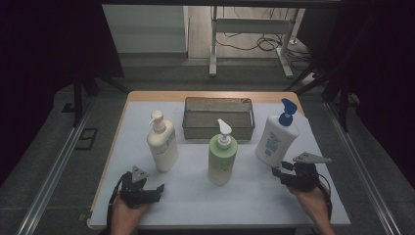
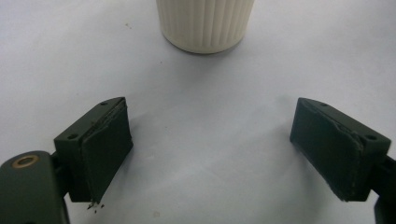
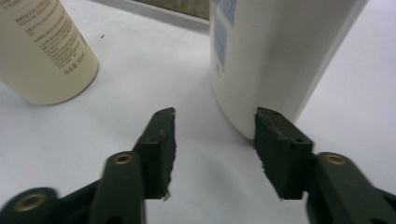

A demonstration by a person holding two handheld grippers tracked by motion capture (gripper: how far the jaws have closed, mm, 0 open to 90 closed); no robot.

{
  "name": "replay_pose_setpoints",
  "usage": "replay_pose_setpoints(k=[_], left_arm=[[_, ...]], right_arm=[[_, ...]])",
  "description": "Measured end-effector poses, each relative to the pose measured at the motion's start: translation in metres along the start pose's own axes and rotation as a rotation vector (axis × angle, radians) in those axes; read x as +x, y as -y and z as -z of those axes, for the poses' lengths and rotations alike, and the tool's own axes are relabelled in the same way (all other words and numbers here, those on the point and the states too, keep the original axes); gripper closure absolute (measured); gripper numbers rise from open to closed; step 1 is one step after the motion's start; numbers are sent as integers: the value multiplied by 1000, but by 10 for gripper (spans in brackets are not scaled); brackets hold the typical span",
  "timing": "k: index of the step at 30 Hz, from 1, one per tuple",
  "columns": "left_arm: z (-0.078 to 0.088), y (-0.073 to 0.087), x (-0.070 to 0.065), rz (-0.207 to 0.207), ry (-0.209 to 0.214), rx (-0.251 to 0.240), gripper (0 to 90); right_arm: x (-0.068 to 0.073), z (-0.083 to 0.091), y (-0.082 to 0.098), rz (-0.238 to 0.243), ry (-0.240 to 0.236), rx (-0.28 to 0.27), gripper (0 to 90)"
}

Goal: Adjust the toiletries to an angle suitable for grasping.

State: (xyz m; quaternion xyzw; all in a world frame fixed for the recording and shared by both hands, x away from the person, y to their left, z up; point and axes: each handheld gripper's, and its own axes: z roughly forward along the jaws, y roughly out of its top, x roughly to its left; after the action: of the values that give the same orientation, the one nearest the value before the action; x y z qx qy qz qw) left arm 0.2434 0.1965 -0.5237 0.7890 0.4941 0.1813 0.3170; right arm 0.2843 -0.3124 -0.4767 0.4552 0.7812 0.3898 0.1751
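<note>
- High view: mesh basket [image 1: 219, 128] holds nothing; white blue-pump bottle [image 1: 276, 138] stands just right of it.
- Right gripper [image 1: 284, 172] part open, gripping nothing, near that bottle's base.
- Left gripper [image 1: 152, 190] wide open, holding nothing, near cream bottle [image 1: 162, 143].

Cream pump bottle [image 1: 163, 144], left of centre: ribbed plastic w/ slight sheen; white bottle w/ blue pump [image 1: 276, 138], right, & green one [image 1: 222, 159], centre: smooth plastic. Basket [image 1: 218, 131], upper centre: dark wire mesh, metal-looking; table [image 1: 254, 196] has matt pale sheet over wood edge. Gripper pads [image 2: 105, 154]: matt dark rubbery stuff, edges rough & frayed.
</note>
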Motion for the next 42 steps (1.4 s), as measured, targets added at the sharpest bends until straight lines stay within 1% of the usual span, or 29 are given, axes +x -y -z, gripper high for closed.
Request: replay_pose_setpoints(k=[1, 3, 5, 7, 10, 13, 19, 23, 25, 27, 29, 31, 36, 39, 42], left_arm=[[0, 0, 0, 0, 0, 0, 121], [0, 0, 0, 0, 0, 0, 121], [0, 0, 0, 0, 0, 0, 121], [0, 0, 0, 0, 0, 0, 121], [0, 0, 0, 0, 0, 0, 121], [0, 0, 0, 0, 0, 0, 121], [0, 0, 0, 0, 0, 1, 121], [0, 0, 0, -1, 1, 1, 121], [0, 0, 0, -1, 1, 1, 121], [0, 0, 0, -1, 1, 0, 121], [0, 0, 0, -1, 1, 0, 121], [0, 0, 0, 0, 1, 0, 121], [0, 0, 0, 0, 1, 0, 121], [0, 0, 0, 0, 1, 0, 121], [0, 0, 0, -1, 1, 1, 121]], right_arm=[[-1, 2, -1, 8, 4, -7, 434], [-2, 6, -5, 17, -4, -4, 393], [-4, 9, -8, 27, 8, -3, 366], [-6, 11, -12, 30, 12, 1, 336], [-10, 14, -16, 30, 15, -11, 298], [-14, 17, -22, 32, 1, -20, 278], [-22, 22, -38, 43, -10, -35, 223], [-27, 24, -49, 35, -22, -50, 195], [-29, 24, -54, 37, -20, -53, 179], [-31, 24, -61, 41, -35, -61, 171], [-32, 22, -66, 43, -37, -58, 145], [-32, 20, -71, 44, -47, -60, 146], [-30, 12, -83, 62, -54, -58, 146], [-28, 7, -91, 77, -51, -56, 152], [-26, 3, -98, 81, -45, -59, 176]])
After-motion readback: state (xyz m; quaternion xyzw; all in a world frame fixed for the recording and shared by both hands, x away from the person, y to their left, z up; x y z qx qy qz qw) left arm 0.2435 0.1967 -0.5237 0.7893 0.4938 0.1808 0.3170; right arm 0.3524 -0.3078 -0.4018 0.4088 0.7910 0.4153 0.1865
